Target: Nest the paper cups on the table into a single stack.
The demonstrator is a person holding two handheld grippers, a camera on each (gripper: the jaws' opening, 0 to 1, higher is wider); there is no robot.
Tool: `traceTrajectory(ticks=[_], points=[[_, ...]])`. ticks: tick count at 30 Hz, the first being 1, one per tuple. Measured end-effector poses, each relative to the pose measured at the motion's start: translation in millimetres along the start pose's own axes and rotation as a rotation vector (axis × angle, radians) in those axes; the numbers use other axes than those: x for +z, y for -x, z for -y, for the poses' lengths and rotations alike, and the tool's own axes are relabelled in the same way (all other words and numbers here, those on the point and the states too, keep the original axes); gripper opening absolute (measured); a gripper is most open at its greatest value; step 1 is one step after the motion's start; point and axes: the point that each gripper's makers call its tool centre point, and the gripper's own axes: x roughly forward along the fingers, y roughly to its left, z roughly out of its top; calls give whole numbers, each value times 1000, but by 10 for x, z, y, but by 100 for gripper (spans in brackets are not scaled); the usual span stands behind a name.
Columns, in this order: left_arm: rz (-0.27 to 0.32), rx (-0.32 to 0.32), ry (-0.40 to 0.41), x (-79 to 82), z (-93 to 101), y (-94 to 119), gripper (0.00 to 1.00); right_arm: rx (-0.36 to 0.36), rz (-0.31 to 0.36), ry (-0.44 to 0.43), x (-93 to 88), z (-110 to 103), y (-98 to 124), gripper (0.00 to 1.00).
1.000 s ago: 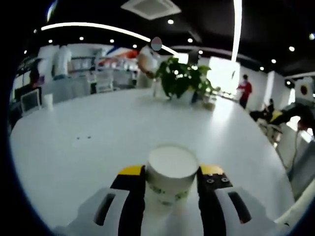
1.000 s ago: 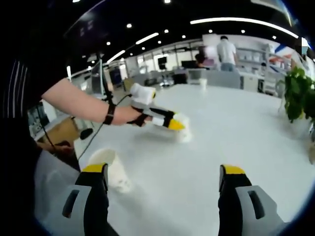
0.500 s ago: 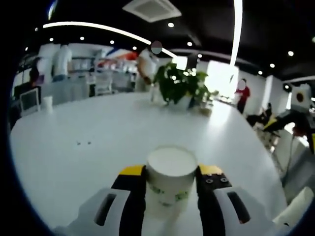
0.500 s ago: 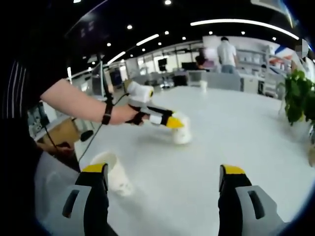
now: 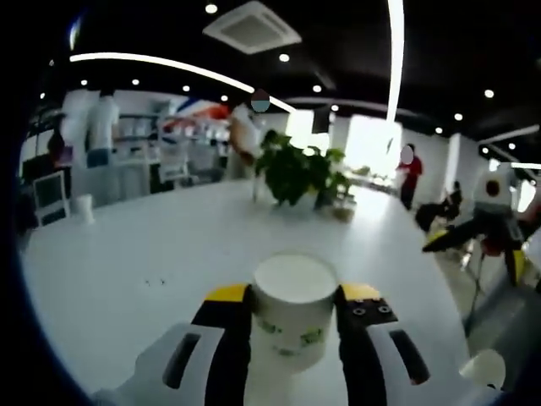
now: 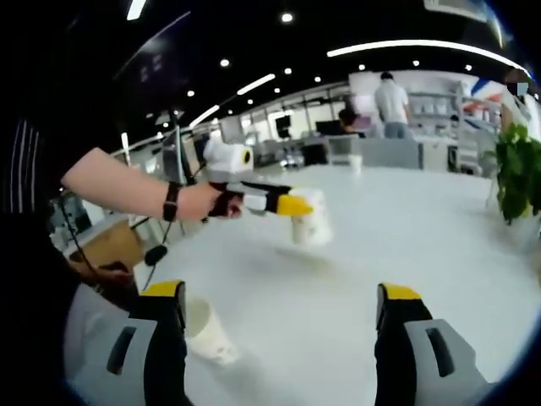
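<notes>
While the left gripper point(image 5: 293, 315) is clamped on a paper cup point(image 5: 294, 306) and holds it above the table point(image 5: 169, 245), the main risk is squeeze — thin paper wall could dent or go oval, then it likely won't nest cleanly. Grip sits on the cup's side below the rim, so a tilt on the way over could also make it slip. In the right gripper view that same gripper point(image 6: 306, 207) carries the cup point(image 6: 309, 222) at about 11 o'clock, clear of the surface with a shadow under it. Right gripper point(image 6: 279, 306) has jaws wide apart with nothing between them, low over the table. Second cup point(image 6: 205, 331) lies tipped on its side at 8 o'clock, just beside the left jaw — a sweep there could knock it rolling off the near edge. Surface is glossy white and bare, probably slick. Room — open office, ceiling strip lights, potted plant point(image 5: 292, 169) at 12 o'clock on the table, people standing far back
</notes>
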Motion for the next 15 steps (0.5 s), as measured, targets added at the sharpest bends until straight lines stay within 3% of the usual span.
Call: traceTrajectory(ticks=[7,15], points=[[3,-28,-44,216,142,138,38,39,20,30,142,-142,-150,90],[23,-62,-71,420,438,282,38,60,37,56,224,-300,-152,90]])
